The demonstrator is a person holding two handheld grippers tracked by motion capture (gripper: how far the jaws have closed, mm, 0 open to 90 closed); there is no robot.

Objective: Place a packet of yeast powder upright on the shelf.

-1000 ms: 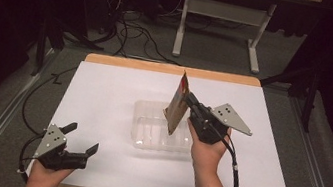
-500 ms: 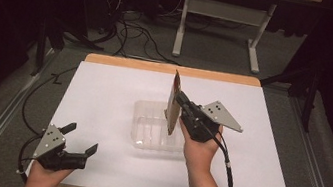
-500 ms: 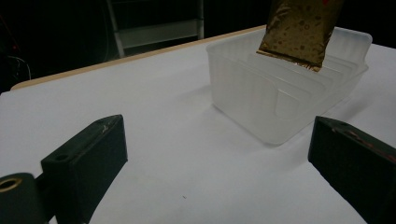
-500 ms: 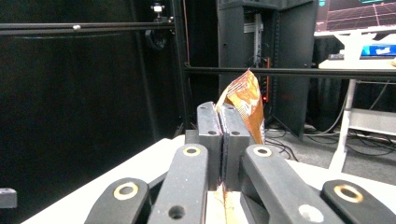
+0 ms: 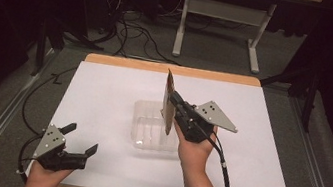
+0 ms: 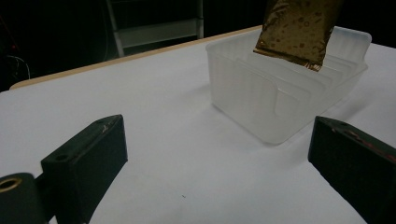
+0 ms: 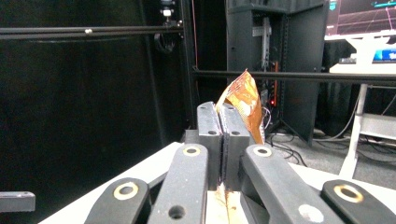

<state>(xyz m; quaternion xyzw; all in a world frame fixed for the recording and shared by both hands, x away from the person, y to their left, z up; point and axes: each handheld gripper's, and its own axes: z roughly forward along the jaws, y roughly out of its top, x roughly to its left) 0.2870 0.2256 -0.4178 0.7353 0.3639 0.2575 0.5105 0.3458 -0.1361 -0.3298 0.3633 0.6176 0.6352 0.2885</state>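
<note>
A clear plastic slotted tray (image 5: 148, 133) sits in the middle of the white table; in the left gripper view the tray (image 6: 261, 93) is ahead and to the right. My right gripper (image 5: 174, 106) is shut on a flat brown-gold packet (image 5: 169, 100), held upright on edge above the tray's right side. The packet (image 6: 296, 30) hangs with its lower end just over the tray's slots. In the right gripper view the jaws press together on the packet (image 7: 245, 105). My left gripper (image 5: 80, 141) rests open near the table's front left corner, empty.
The white table (image 5: 104, 89) has a wooden rim. Cables lie on the floor to the left and behind. A white desk frame (image 5: 220, 16) stands beyond the far edge. Dark racks and a monitor fill the background of the right gripper view.
My right gripper has turned the packet from tilted to upright and edge-on, shifting it slightly left over the tray. The left gripper has stayed still.
</note>
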